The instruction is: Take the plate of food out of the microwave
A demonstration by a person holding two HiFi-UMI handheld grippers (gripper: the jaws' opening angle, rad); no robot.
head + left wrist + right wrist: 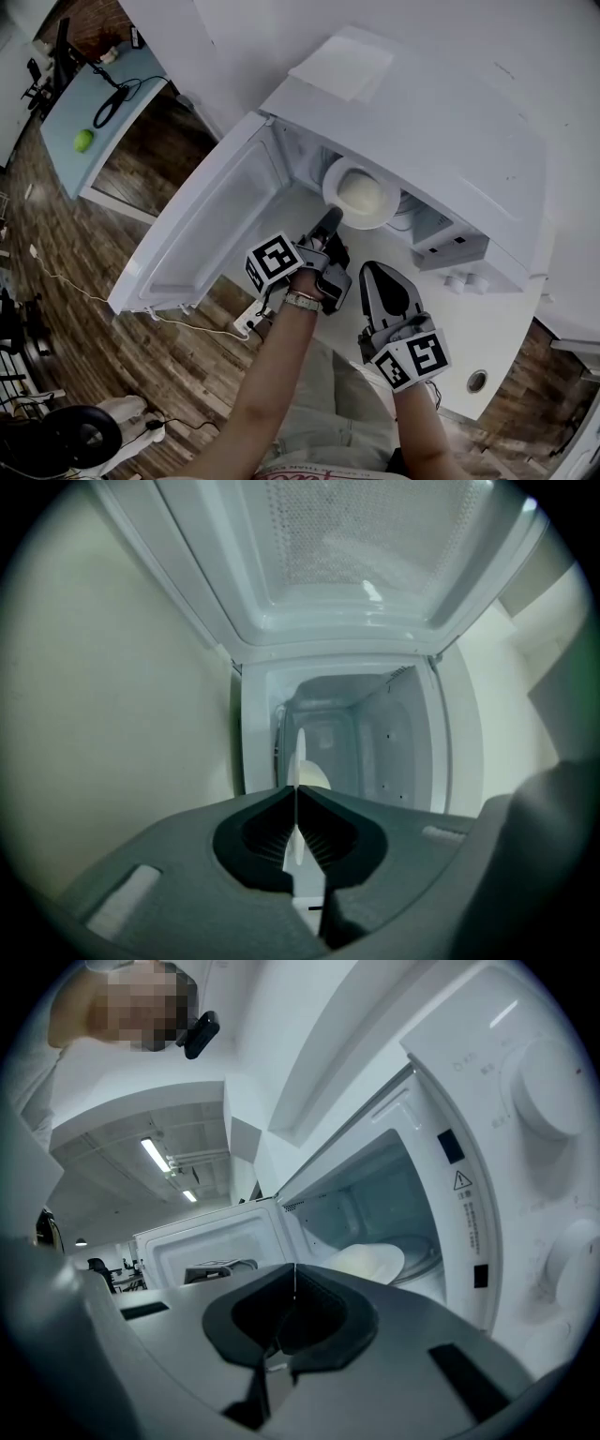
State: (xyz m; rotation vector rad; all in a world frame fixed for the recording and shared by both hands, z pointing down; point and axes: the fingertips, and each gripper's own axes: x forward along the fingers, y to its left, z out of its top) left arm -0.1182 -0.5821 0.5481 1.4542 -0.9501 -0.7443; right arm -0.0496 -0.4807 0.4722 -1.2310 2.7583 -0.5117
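White microwave [422, 131] on desk [497, 337], door [202, 234] swung wide open. Plate [389, 211] w/ pale food [361, 195] sits at cavity mouth. Left claw [330, 220] clamped on plate's near rim. Right claw [368, 270] closed, empty, just outside opening.

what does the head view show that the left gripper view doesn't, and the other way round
Only the head view: the right gripper, shut and empty, short of the opening; the microwave's knobs; a green ball on a side table.
Only the left gripper view: the left gripper seen close, shut on the plate, which shows edge-on; the door's mesh window.
Both: the plate of food in the open microwave.
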